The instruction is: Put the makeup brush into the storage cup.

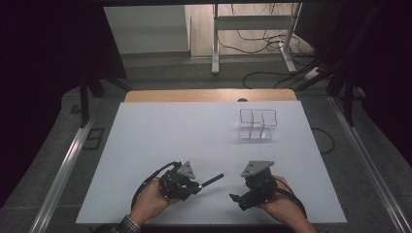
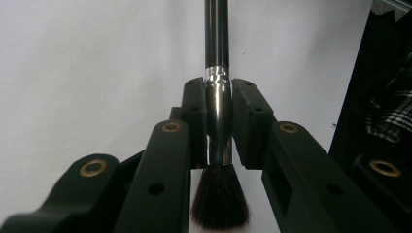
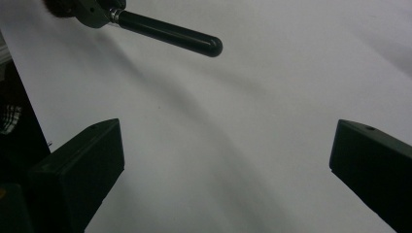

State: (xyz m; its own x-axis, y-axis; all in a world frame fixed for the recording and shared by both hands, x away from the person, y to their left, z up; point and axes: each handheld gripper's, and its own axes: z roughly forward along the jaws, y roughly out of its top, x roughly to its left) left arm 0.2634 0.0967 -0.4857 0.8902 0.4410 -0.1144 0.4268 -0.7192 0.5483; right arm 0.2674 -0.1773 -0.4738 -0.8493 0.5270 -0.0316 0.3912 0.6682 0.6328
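Brush (image 2: 217,116) handle tip beyond the top edge, bristle ends below the bottom edge.

We count one makeup brush (image 2: 217,107), one clear divided organizer (image 1: 257,124) at about 1 o'clock, two grippers, one table (image 1: 160,141).

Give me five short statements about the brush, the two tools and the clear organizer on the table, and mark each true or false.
1. The left tool is shut on the brush. True.
2. The right tool holds the brush handle. False: its jaws stand wide apart with nothing between them, and the handle lies ahead of them.
3. The brush's bristles point back toward the hand holding it. True.
4. The clear organizer sits between the two tools. False: it stands farther up the table, on the right side.
5. The brush stands in the organizer. False: it is held above the table.
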